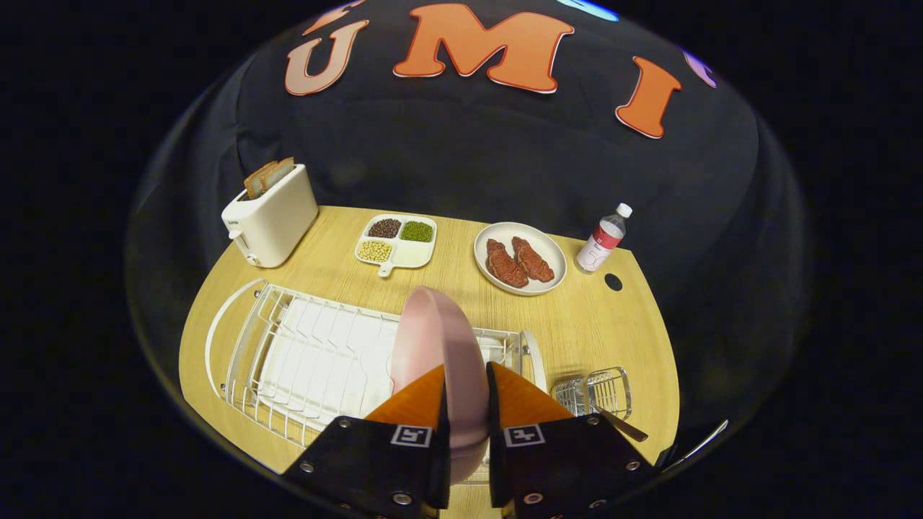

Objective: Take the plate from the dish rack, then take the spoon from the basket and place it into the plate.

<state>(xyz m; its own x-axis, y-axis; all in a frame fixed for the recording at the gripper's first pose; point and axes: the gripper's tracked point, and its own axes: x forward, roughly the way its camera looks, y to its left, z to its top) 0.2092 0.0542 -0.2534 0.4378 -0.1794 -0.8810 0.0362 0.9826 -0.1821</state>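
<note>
Jaws of gripper [467, 393] clamped on pink plate [440, 353], held edge-on, upright over dish rack [288, 346]. Spoon [620, 425] in basket [598, 393] just right of jaws; bare desk [577, 324] beyond looks best for set-down.

Claw [467, 393] clamped on pink plate [440, 346], held on edge above white dish rack [303, 353]. Wire basket [595, 393] with spoon [620, 424] just right of rack. Beyond on worktop [447, 277]: toaster [270, 216], divided bean dish [396, 241], steak plate [519, 257], water bottle [604, 239]
</note>
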